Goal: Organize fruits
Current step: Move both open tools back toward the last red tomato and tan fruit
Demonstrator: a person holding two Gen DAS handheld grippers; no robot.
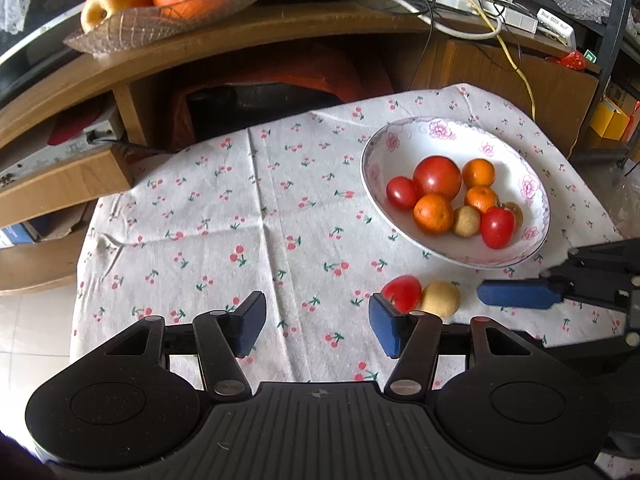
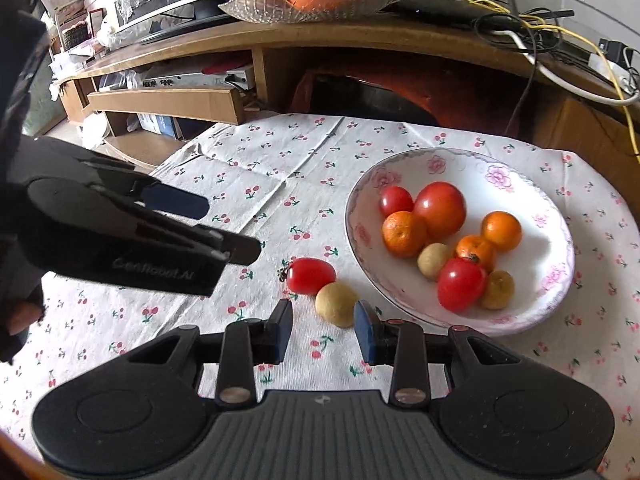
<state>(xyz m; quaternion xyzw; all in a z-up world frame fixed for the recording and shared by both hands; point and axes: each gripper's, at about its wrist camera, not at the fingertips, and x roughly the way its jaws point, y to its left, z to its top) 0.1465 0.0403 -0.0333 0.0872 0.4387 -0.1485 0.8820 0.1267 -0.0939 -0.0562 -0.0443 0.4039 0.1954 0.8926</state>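
A white flowered bowl (image 1: 370, 148) (image 2: 560, 280) sits on the cherry-print cloth, holding tomatoes, small oranges and tan round fruits. Just in front of the bowl, on the cloth, a small red tomato (image 1: 402, 291) (image 2: 312, 276) and a tan round fruit (image 1: 441, 299) (image 2: 336, 304) lie touching each other. My right gripper (image 2: 324, 332) is open, and the tan fruit lies just ahead of the gap between its fingertips. My left gripper (image 1: 318, 328) is open and holds nothing; the tomato is beside its right fingertip. In the right wrist view the left gripper (image 2: 224, 224) hovers left of the tomato.
A wooden TV stand (image 2: 360, 40) rises behind the table, carrying a glass dish (image 1: 120, 36) of oranges and an apple, plus tangled cables (image 2: 560, 36). The cloth (image 1: 240, 216) drops off at the table's far and left edges. A gloved hand (image 2: 20, 312) shows at the left.
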